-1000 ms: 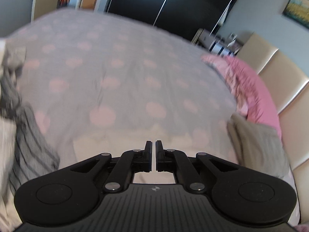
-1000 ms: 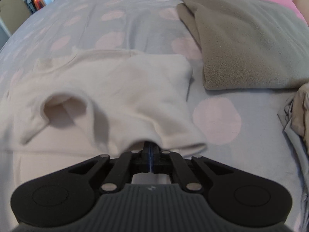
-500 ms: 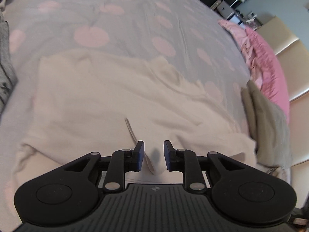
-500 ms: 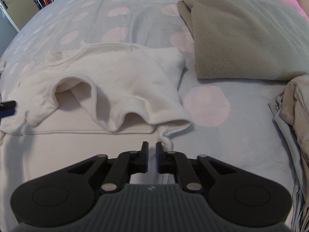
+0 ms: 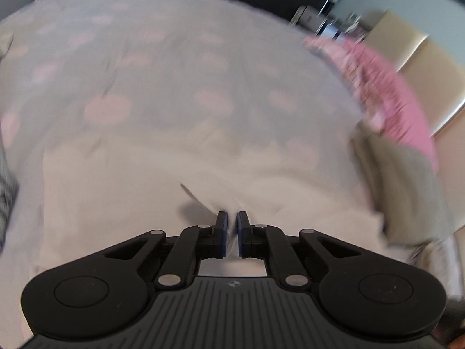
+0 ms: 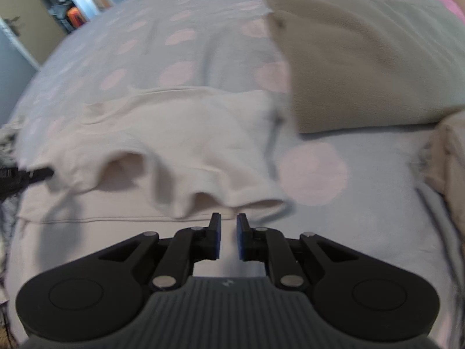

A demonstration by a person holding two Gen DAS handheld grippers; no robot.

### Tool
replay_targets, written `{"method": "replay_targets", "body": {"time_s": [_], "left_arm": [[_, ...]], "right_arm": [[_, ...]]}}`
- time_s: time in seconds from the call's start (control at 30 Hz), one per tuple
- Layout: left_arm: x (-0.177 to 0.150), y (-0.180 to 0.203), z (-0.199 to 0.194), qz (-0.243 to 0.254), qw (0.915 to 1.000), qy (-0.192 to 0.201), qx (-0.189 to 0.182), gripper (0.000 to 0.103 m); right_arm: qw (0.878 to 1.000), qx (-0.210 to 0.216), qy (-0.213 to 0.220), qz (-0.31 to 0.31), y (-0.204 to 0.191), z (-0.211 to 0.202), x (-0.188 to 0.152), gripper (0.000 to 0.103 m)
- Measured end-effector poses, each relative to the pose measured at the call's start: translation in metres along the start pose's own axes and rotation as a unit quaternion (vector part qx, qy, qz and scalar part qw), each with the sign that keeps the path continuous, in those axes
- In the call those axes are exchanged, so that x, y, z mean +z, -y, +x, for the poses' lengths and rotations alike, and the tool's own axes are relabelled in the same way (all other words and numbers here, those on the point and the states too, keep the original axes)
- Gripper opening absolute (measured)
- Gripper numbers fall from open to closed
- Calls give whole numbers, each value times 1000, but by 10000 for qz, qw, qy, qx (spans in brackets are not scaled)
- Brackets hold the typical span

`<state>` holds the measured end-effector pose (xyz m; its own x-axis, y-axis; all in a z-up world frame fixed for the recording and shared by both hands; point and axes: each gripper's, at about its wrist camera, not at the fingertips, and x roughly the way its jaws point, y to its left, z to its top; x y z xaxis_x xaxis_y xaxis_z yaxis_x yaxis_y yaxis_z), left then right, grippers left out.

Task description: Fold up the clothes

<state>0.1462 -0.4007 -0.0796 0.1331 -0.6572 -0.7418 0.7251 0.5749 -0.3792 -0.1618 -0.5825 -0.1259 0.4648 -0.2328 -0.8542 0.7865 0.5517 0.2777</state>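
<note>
A cream garment [image 5: 139,180] lies spread on the bed, its upper part [image 6: 189,133] folded over toward me with a sleeve opening showing. My left gripper [image 5: 231,214] is shut on a raised pinch of this cream cloth. In the right wrist view the left gripper [image 6: 43,172] shows at the garment's left edge. My right gripper [image 6: 228,216] hovers just before the folded hem. Its jaws stand slightly apart with nothing pinched between them.
The bedspread [image 5: 151,58] is grey with pink dots. A folded olive-grey fleece [image 6: 363,58] lies right of the garment. A pink pillow [image 5: 386,87] and the headboard are beyond it. Beige clothes [image 6: 447,151] pile at far right, a striped garment [image 5: 5,192] at far left.
My left gripper dropped onto the garment, opened, then closed on a fold of cloth. My right gripper let go of the folded hem and drew back a little.
</note>
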Motion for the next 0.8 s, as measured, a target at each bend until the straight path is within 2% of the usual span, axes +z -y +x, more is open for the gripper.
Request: {"method": "replay_targets", "body": {"time_s": [0.1,0.23,0.5,0.63,0.73,0.8], "left_arm": [[28,23,-28,103,9986,307,-408,5],[57,59,-68,453,9929,785,-769,5],[102,111,-136,944,9746,1519,-1344,4],[109,124,-154,1096,9681,1769,-1397,4],[109,124,-153,1186,9685,1778,-1279,4],[107,116,-147,1140,9718,1705,-1161,4]], "right_arm": [[9994,266,-48,-222,-19,9,-5,14],[9988,88,200,-432,-36,23,-10,14],[9970,-263,609,-402,-36,39,-3,14],[9918,-641,1065,-292,-31,32,2,13],[9867,-795,1396,231,-11,17,8,12],[9840,-968,1377,587,3,13,13,12]]}}
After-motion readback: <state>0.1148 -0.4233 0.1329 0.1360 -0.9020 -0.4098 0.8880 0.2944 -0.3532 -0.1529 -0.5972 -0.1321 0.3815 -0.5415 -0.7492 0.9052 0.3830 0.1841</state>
